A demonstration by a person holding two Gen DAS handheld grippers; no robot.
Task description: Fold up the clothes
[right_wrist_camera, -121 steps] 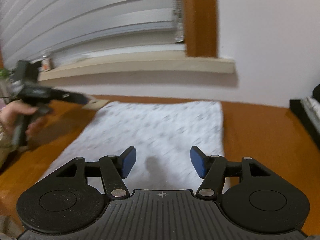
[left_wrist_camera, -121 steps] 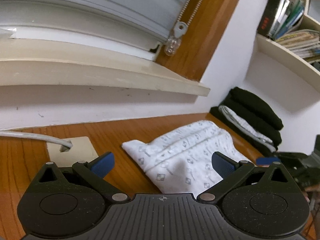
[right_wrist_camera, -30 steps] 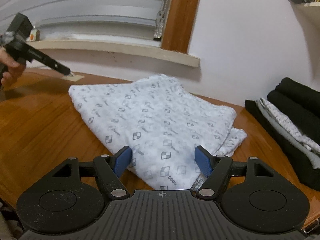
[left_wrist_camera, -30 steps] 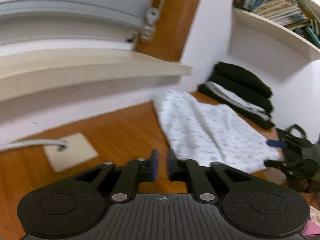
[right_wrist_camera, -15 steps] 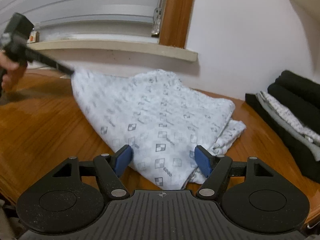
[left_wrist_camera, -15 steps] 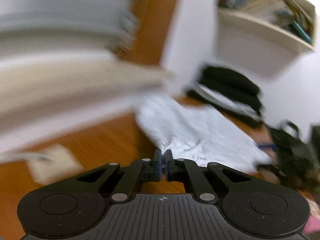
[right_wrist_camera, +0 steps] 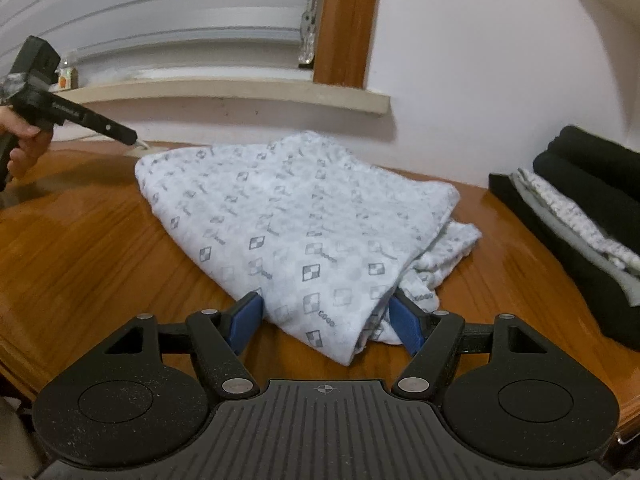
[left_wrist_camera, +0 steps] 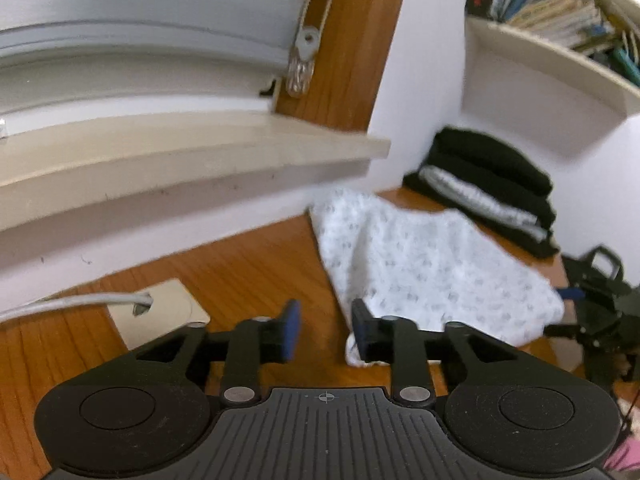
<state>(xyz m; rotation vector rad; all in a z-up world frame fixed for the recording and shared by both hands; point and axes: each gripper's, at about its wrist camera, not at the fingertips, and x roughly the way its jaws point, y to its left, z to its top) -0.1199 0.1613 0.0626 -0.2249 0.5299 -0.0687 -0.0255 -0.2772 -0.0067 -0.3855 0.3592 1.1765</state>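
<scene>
Left gripper (left_wrist_camera: 325, 330) jaws now opening, cloth released; one patterned garment (right_wrist_camera: 304, 216).

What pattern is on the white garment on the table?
Small grey checkered diamonds on the white garment, clearest in the right wrist view.

The white garment (right_wrist_camera: 304, 220) bears a repeated printed "GOOD".
</scene>
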